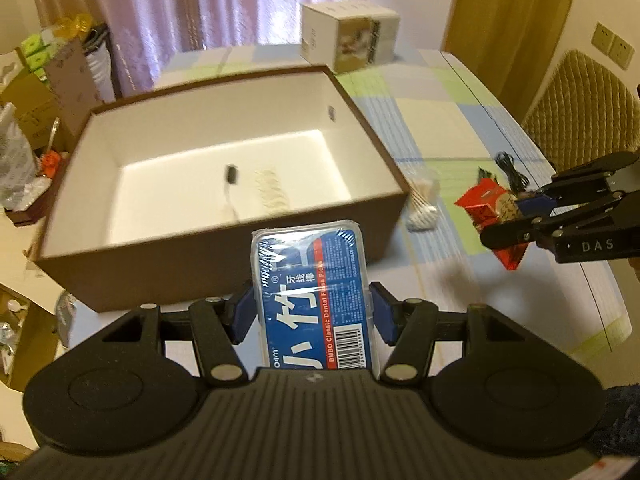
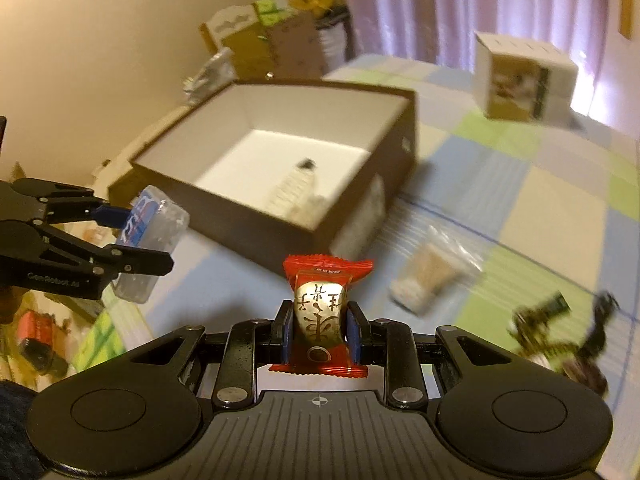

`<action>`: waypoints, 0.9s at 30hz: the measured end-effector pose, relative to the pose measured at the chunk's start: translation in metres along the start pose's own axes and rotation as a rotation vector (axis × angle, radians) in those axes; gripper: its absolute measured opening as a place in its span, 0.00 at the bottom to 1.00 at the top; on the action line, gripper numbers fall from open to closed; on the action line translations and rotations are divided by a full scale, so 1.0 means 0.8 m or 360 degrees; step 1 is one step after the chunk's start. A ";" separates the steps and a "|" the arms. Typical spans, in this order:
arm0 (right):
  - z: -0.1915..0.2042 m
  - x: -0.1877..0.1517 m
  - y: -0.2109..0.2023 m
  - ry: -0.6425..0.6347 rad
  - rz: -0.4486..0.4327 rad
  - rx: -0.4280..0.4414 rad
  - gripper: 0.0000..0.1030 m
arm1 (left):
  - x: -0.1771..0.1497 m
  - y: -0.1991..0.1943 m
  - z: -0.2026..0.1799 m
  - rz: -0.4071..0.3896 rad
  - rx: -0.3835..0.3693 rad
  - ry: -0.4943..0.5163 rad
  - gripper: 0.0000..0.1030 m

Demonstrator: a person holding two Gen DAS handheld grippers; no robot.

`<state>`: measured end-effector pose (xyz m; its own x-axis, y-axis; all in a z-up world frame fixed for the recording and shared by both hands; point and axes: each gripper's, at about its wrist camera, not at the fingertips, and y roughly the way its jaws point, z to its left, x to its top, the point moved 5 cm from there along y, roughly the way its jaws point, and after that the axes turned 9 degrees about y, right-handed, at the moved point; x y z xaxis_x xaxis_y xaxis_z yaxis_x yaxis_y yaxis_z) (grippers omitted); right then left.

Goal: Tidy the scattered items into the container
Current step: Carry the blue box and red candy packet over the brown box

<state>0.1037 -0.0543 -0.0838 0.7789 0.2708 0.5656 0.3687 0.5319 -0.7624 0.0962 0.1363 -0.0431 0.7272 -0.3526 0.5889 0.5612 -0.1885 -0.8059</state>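
1. The brown box point(image 1: 224, 216), white inside and open at the top, is sitting on the checked tablecloth point(image 1: 460, 128), and a small black-tipped item point(image 1: 231, 174) and a pale ridged packet point(image 1: 272, 192) are lying on its floor; both are too blurred to name.
2. The left gripper point(image 1: 314, 312) is clenching the dental floss pick case point(image 1: 310, 296) between its blue pads point(image 1: 244, 312), and the case is hanging just in front of the box's near wall, outside the box, with its label facing up.
3. In the right wrist view the same left gripper point(image 2: 136, 236) is showing at the left edge, with the clear case point(image 2: 150, 244) sticking out past its fingertips, near the box's point(image 2: 280, 184) left corner.
4. The right gripper point(image 2: 319, 332) is grasping a red snack packet point(image 2: 320, 312) upright, its silver label facing the camera, above the cloth and nearer than the box.
5. From the left wrist the right gripper point(image 1: 520, 220) is reaching in from the right edge, with the red packet point(image 1: 490, 208) at its tips.
6. A clear bag of cotton swabs point(image 1: 422, 204) is lying on the cloth just right of the box's near right corner.
7. A black cable point(image 1: 512, 168) is lying farther right, behind the packet.
8. A white carton point(image 1: 348, 36) is standing on the far part of the table, in front of the pink curtain point(image 1: 200, 4).
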 end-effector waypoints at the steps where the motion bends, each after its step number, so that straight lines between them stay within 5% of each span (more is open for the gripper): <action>1: 0.007 0.007 0.002 -0.0012 -0.0013 0.0017 0.23 | 0.003 -0.004 0.008 -0.0016 0.0003 -0.0003 0.53; 14: 0.067 0.100 0.053 -0.0042 -0.0142 0.0077 0.23 | 0.054 -0.026 0.113 -0.0191 0.0118 0.0013 0.53; 27: 0.043 0.126 0.134 0.0163 -0.0003 -0.0312 0.23 | 0.083 0.048 0.182 -0.0119 0.0095 -0.0020 0.53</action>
<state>0.2045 0.0575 -0.0975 0.8220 0.1814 0.5399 0.4541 0.3632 -0.8135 0.2231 0.2389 -0.0262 0.6871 -0.3281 0.6483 0.6365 -0.1585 -0.7548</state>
